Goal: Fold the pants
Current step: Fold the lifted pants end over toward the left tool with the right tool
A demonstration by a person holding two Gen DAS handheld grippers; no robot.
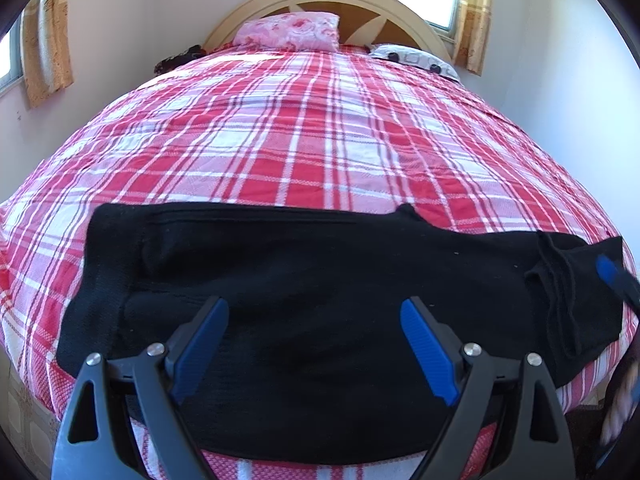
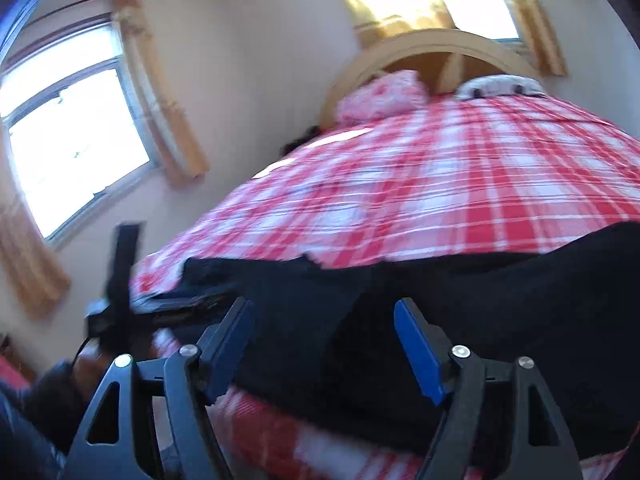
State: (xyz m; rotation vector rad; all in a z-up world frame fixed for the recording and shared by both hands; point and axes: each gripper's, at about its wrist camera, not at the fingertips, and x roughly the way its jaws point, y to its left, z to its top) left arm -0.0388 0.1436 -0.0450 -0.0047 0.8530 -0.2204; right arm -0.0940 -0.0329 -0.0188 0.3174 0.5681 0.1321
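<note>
— One pair of black pants [image 1: 304, 280] lies across the near edge of the bed [image 1: 320, 140], seen from my left gripper [image 1: 314, 344], jaws wide, holding nothing.

— How to fold well?

— Pinch both layers at one end, I think, and carry it over evenly.

— And the right view?

— Blurred. My right gripper [image 2: 324, 344] hangs jaws wide over the same pants. Two pillows [image 2: 380, 96] counted.
</note>
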